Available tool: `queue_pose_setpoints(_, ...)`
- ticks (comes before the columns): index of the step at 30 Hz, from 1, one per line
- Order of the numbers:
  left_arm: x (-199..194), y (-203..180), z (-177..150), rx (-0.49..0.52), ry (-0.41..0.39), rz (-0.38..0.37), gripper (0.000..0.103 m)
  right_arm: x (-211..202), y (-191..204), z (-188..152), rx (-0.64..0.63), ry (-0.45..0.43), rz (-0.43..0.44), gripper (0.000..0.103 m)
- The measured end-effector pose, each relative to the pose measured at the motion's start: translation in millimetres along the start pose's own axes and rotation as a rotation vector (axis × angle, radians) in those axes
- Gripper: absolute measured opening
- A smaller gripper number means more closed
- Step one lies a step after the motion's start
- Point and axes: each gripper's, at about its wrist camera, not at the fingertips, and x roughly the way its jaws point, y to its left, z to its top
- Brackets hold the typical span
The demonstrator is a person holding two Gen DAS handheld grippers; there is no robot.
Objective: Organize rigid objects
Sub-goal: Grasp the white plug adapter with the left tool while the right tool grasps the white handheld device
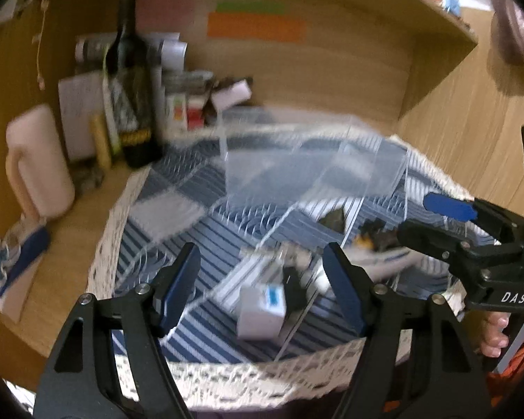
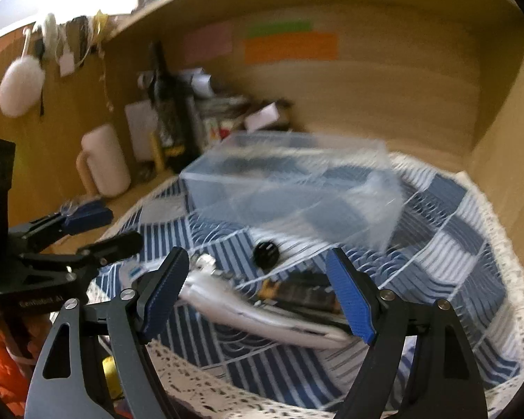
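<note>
A clear plastic box stands on a blue patchwork cloth at the back; it also shows in the right wrist view. A small white cube with a blue label lies in front of my open, empty left gripper. My right gripper is open and empty above a long white object, a dark flat object and a black round cap. The right gripper shows in the left wrist view, the left gripper in the right wrist view. Both views are blurred.
A dark bottle, a pale jug, papers and small boxes crowd the back left corner of the wooden desk. Coloured notes hang on the back panel. A wooden side wall stands at the right.
</note>
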Motion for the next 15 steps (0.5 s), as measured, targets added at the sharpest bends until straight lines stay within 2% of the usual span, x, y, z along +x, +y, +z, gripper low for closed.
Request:
queue_pose_setpoints(3,5.8,3.3,-13.1,-0.009,0.043,-0.006,0.071,13.9,7.1,-5.6,-0.016,0.047,0.03,0.077)
queue_pose_setpoints(8,16.5,4.6,-25.9,-0.01,0.087,-0.04,0.07,36.2,16.2,-12.2,-0.039,0.117,0.067,0.067)
queue_pose_setpoints(11,17.9,2.9,-27.1,0.003,0.088,-0.058,0.061,48.2,19.7,-15.6,-0.052,0.164,0.083,0.057)
queue_pose_setpoints(13,21.5,2.5,-28.4,0.008,0.097,-0.08,0.056,53.7,21.9,-16.9,-0.064,0.185,0.09,0.057)
queue_pose_setpoints(15,24.0,3.5,-29.6,0.008,0.096,-0.08,0.056,56.1,23.6,-16.4,-0.075,0.194,0.09,0.057)
